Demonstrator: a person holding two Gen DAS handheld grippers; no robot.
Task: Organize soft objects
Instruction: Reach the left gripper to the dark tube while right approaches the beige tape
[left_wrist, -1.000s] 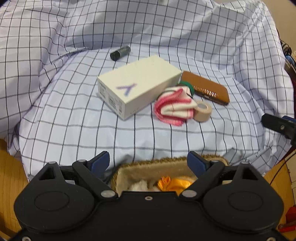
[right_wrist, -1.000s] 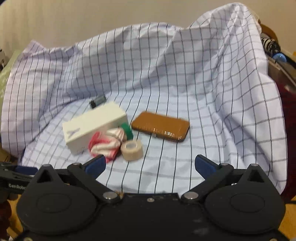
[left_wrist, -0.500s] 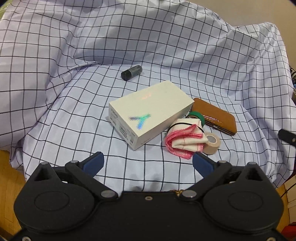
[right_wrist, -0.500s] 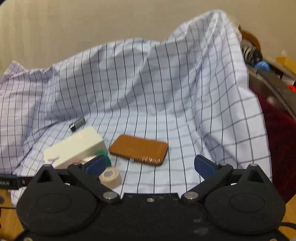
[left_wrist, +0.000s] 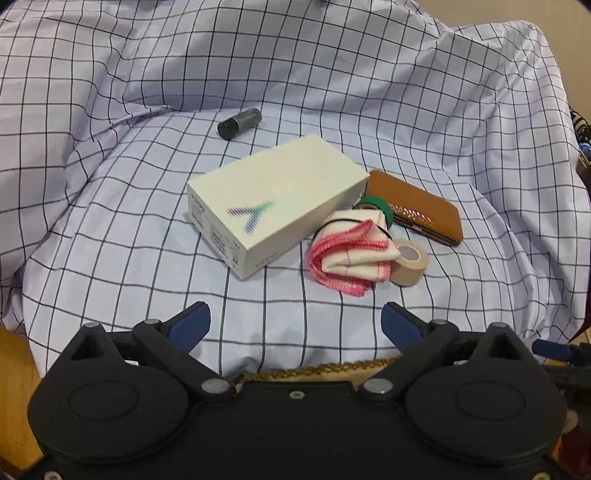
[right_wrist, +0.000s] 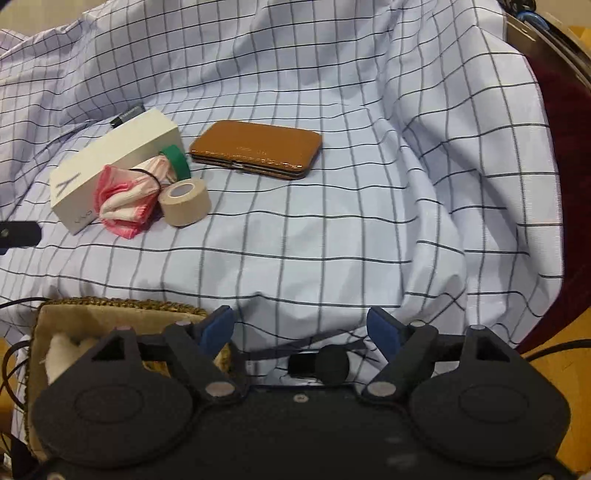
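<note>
1. Checked sheet (left_wrist: 110, 206), pale lilac with dark grid lines, rumpled, covers the whole work surface.
2. Woven basket (right_wrist: 122, 303) at the sheet's near edge, white fluff inside (seen in the right wrist view).
3. White box (left_wrist: 273, 199) with a coloured Y mark lies mid-sheet.
4. Brown case (right_wrist: 258, 147), flat, just right of the box.
5. Pink-and-white folded cloth (left_wrist: 351, 254), the soft item, bound by a black band, leans against the box's right end.
6. Beige tape roll (left_wrist: 408, 266) touches the cloth; green roll (right_wrist: 176, 158) sits behind the cloth.
7. Dark small cylinder (left_wrist: 240, 123) lies apart, beyond the box.
8. Left gripper (left_wrist: 295, 321): fingers spread wide, closing slightly, nothing between.
9. Right gripper (right_wrist: 301, 328): fingers closing, only sheet between, untouched.
</note>
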